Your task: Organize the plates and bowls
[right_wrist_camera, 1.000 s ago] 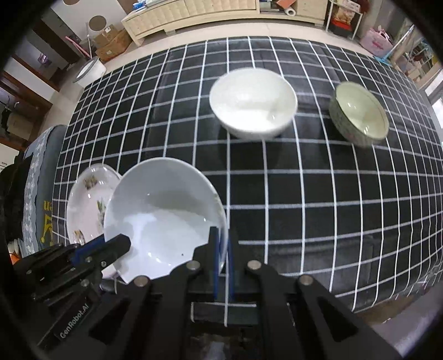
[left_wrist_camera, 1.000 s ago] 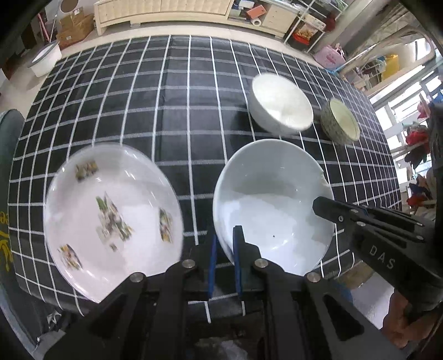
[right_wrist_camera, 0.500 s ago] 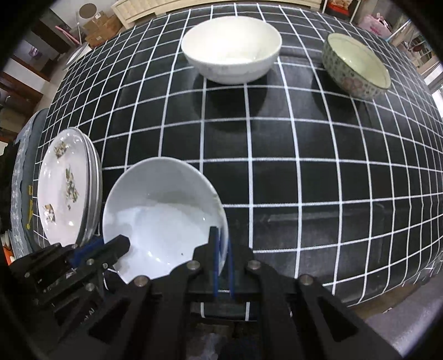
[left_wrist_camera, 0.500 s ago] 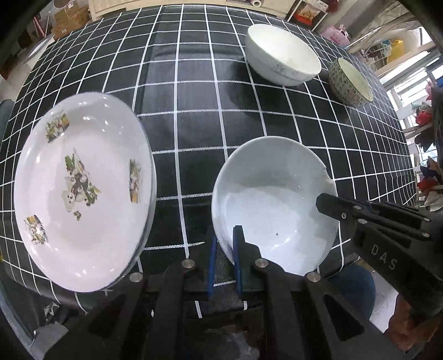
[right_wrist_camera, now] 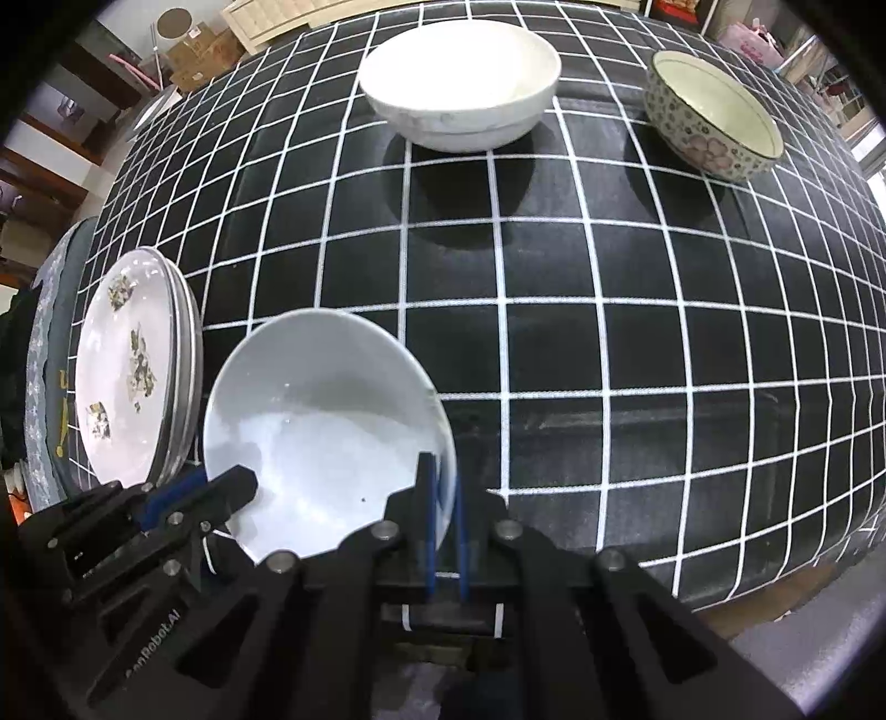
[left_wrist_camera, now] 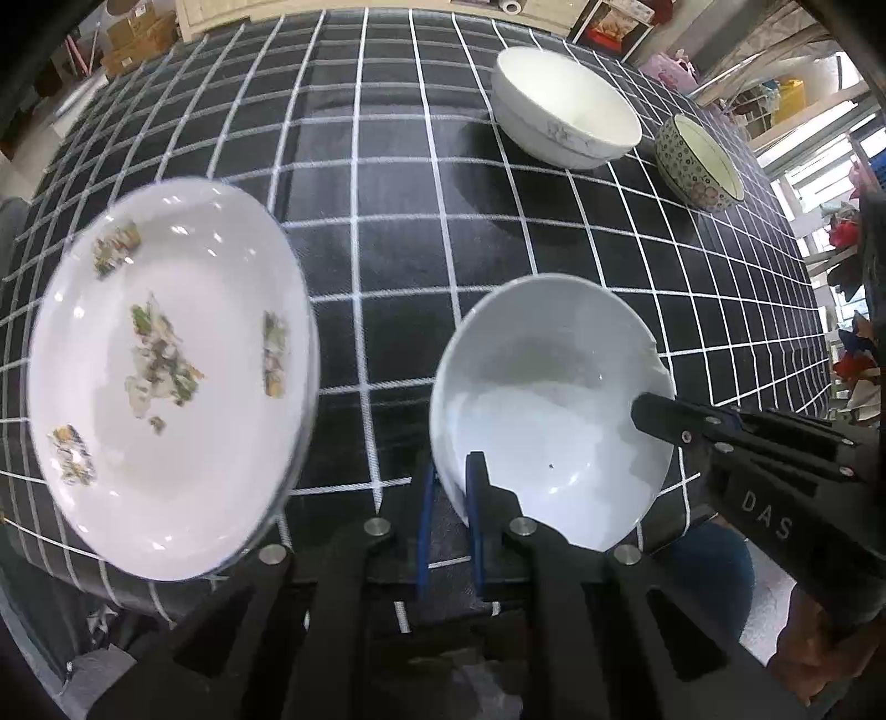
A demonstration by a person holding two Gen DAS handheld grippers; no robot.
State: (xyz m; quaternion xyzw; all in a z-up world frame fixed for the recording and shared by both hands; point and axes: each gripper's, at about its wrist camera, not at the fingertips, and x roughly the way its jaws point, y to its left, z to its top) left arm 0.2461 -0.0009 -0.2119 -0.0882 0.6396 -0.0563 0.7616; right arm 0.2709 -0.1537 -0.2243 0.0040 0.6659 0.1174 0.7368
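Both grippers hold one pale blue-white bowl [left_wrist_camera: 554, 387] by its rim near the table's front edge. My left gripper [left_wrist_camera: 451, 471] is shut on its near-left rim; my right gripper [right_wrist_camera: 443, 471] is shut on its right rim [right_wrist_camera: 326, 426]. The right gripper shows in the left wrist view [left_wrist_camera: 659, 410], and the left gripper in the right wrist view [right_wrist_camera: 221, 487]. A stack of white floral plates [left_wrist_camera: 166, 371] lies to the bowl's left, also in the right wrist view [right_wrist_camera: 127, 365]. A large white bowl [right_wrist_camera: 459, 77] and a small patterned bowl [right_wrist_camera: 714, 116] stand at the far side.
The table wears a black cloth with a white grid [right_wrist_camera: 554, 332]. Its front edge [right_wrist_camera: 720, 576] lies just beyond my right gripper. Cabinets and boxes [left_wrist_camera: 144, 33] stand past the far edge.
Both grippers have moved forward and lower over the table with the bowl held between them; the plates and far bowls appear nearer.
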